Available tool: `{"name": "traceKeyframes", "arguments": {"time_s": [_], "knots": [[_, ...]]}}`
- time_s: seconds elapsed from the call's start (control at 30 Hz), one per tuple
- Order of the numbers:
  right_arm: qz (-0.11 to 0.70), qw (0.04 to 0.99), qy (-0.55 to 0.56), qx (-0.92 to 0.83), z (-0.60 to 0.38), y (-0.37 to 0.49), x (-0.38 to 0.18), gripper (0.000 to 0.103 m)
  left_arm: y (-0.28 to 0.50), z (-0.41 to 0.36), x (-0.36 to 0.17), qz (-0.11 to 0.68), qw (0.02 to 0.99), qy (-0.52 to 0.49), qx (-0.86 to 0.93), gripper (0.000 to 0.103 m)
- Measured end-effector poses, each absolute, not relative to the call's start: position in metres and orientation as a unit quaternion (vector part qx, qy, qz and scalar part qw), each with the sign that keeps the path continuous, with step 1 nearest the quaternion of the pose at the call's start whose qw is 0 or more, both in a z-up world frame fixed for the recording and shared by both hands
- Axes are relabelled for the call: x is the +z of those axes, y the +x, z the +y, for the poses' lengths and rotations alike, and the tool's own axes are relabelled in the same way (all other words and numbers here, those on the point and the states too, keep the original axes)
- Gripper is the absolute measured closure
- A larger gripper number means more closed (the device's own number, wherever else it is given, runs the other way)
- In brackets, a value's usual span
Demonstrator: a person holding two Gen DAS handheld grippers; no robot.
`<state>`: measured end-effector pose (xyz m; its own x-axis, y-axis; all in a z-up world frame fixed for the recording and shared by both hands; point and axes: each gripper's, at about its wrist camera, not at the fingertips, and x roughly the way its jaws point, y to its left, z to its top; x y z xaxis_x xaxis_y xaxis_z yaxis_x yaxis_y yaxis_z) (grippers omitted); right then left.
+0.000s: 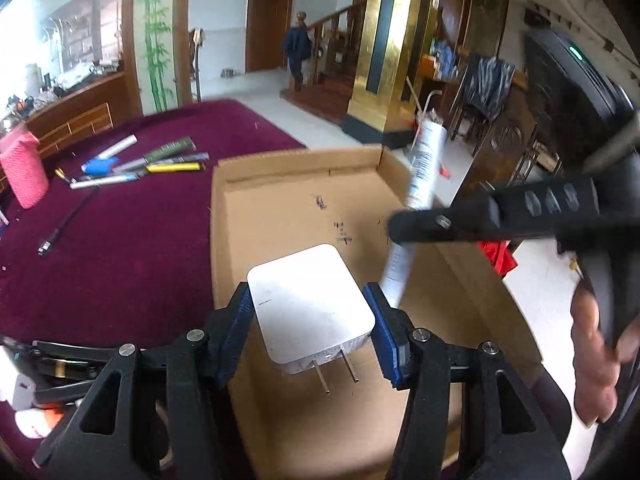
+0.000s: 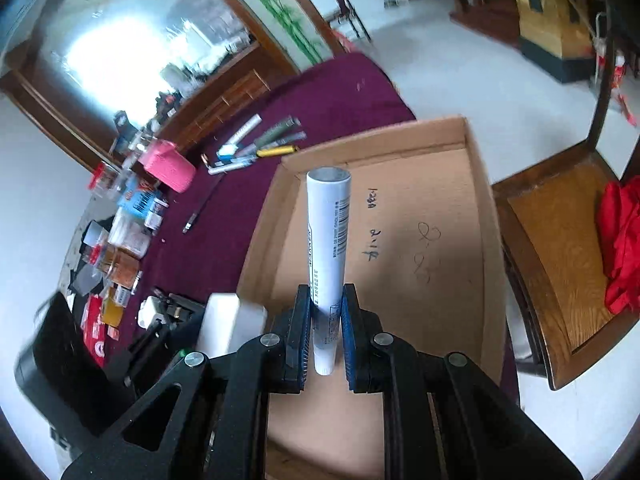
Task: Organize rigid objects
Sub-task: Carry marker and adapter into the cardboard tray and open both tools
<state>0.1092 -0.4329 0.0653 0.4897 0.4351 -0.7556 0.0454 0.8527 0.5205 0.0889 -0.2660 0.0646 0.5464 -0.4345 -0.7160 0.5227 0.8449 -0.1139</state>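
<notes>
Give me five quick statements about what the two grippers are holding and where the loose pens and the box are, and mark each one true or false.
1. The left gripper holds a white plug adapter between its pads. True.
2. The right gripper is open with nothing in it. False: it is shut on a white marker tube.
3. Both held items are over the cardboard box. True.
4. The cardboard box is full of pens. False: its floor shows only handwriting and small specks.
5. A group of pens lies on the purple cloth beyond the box. True.
</notes>
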Motion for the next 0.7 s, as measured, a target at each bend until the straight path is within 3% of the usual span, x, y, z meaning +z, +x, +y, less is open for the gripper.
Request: {"name": "traceKeyframes", "arguments": {"time_s": [0.7], "knots": [[0.552,0.790,0.247,0.098,-0.412,0.182,0.022,0.090,0.098,-0.278,0.044,0.468,0.844,0.044,-0.258,0.049]]}}
